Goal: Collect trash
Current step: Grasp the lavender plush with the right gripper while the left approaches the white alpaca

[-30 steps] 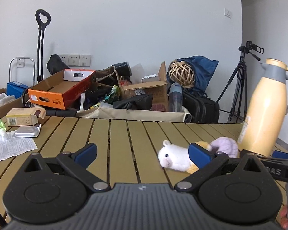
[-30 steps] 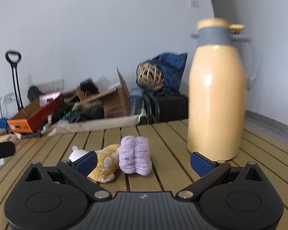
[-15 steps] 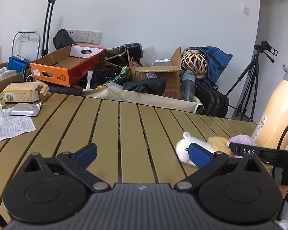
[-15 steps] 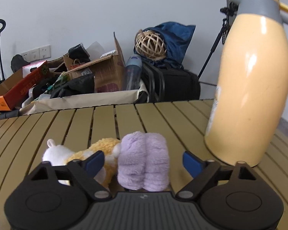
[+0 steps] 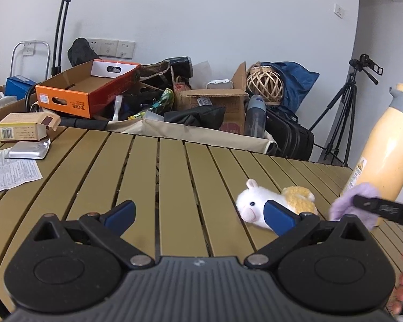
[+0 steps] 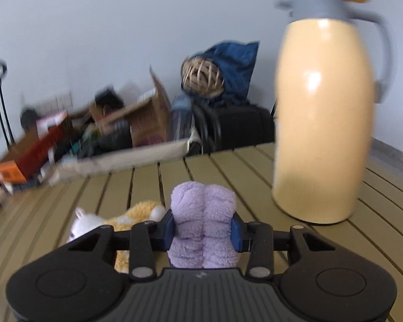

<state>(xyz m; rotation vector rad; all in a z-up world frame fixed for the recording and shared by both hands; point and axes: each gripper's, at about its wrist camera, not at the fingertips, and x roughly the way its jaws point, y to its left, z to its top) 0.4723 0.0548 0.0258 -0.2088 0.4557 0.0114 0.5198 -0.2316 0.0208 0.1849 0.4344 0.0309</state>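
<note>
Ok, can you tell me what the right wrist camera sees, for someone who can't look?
The right tongs are closing on a fluffy purple plush, blue pads against its sides, over a slatted table. A white and orange toy animal lies left, a tall yellow thermos jug stands right.

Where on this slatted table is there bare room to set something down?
The widest bare slats lie between the printed leaflet and the plush hamster. It is crowded at the far left around the small carton, and at the right beside the yellow jug.
</note>
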